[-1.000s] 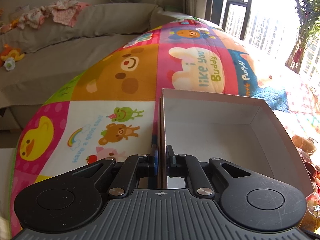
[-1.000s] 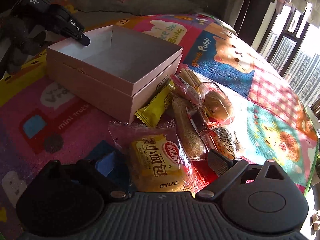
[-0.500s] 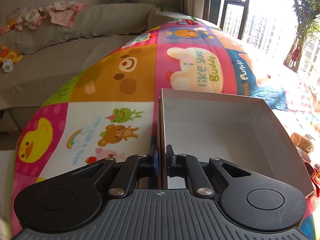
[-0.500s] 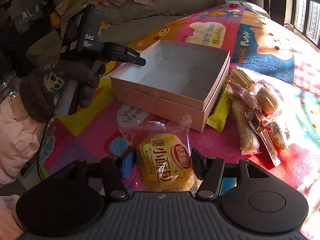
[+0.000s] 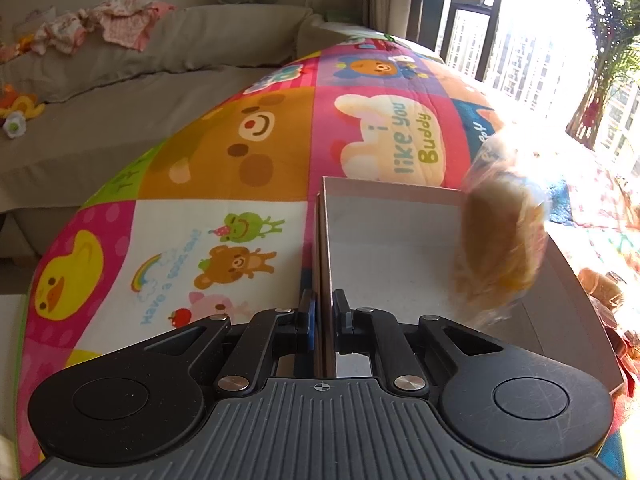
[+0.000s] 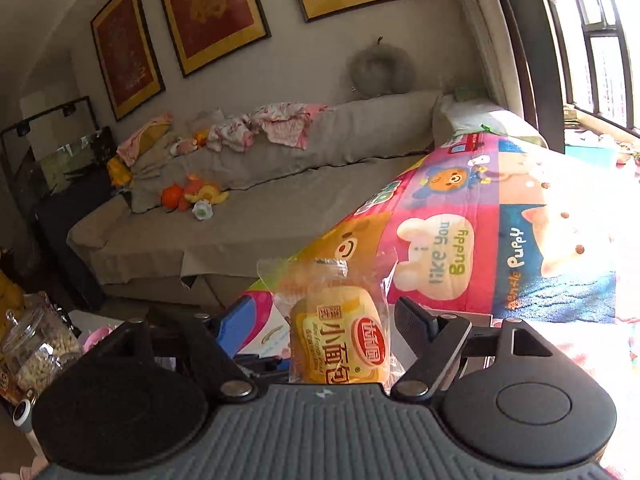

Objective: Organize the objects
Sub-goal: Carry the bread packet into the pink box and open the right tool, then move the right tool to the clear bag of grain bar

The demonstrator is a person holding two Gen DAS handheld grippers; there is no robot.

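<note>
1. Right now your left gripper (image 5: 321,318) is clamped narrow on the near wall of the open box (image 5: 404,196) — one finger outside, one inside — which, I'd judge, pins the light cardboard so it won't slide on the play mat (image 5: 224,160).

2. Your right gripper (image 6: 326,312) has its fingers spread wide, and the bread packet (image 6: 340,332) sits between them without either pad visibly touching it; you look to be letting it go rather than gripping it.

3. Seen from the left wrist, the bread packet (image 5: 502,240) is a motion-blurred shape at centre right of the frame, over the box's right half and apparently not yet resting on the floor of it.

4. Materials: the box is stiff pinkish board with a plain pale interior and thin straight walls; the packet is clear crinkly film round a soft, rounded golden bun, so it should land harmlessly; the mat is quilted cloth printed with cartoon animals.

5. More wrapped snacks (image 5: 602,284) lie at the right edge, just beside the box — likely next.
</note>
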